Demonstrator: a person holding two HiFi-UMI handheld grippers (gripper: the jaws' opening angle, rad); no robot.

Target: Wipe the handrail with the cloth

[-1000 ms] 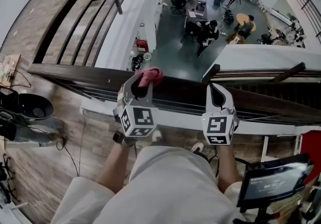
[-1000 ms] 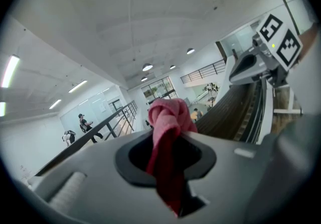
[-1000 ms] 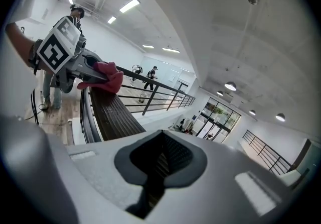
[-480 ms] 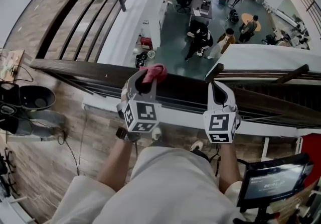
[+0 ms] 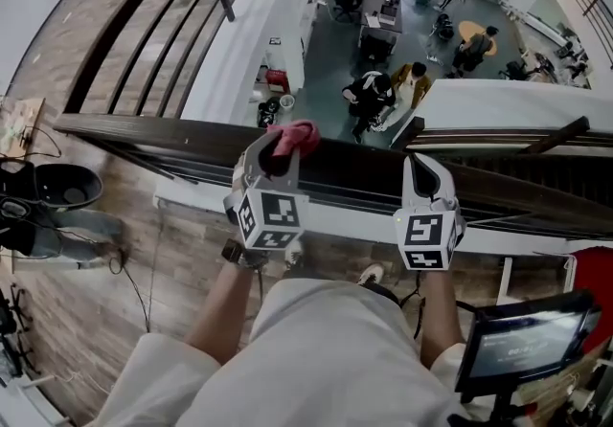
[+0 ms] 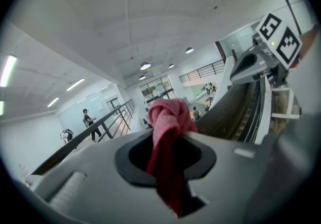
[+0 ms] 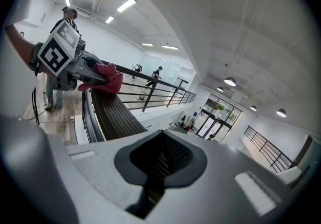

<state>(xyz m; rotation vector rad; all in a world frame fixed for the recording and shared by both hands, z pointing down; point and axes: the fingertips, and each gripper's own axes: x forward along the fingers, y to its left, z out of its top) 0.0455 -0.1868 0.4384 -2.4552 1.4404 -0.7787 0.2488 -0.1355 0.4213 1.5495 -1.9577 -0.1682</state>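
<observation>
My left tool (image 5: 277,153) pinches the red cloth (image 5: 296,136) on the wooden handrail (image 5: 153,136), hardly moved from half a second ago. My right tool (image 5: 422,176) sits over the rail, pressed together and empty.

No legible text anywhere; monitor (image 5: 522,347) screen shows print, too blurred to read.

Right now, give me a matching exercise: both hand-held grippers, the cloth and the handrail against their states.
1. left hand-held gripper
2. right hand-held gripper
3. cloth
4. handrail

A. dark, runs across the head view
B. shut, nothing between the jaws
C. pink, bunched at the rail
D. shut on the cloth

Pairs: 1-D, 2-B, 3-C, 4-A.
</observation>
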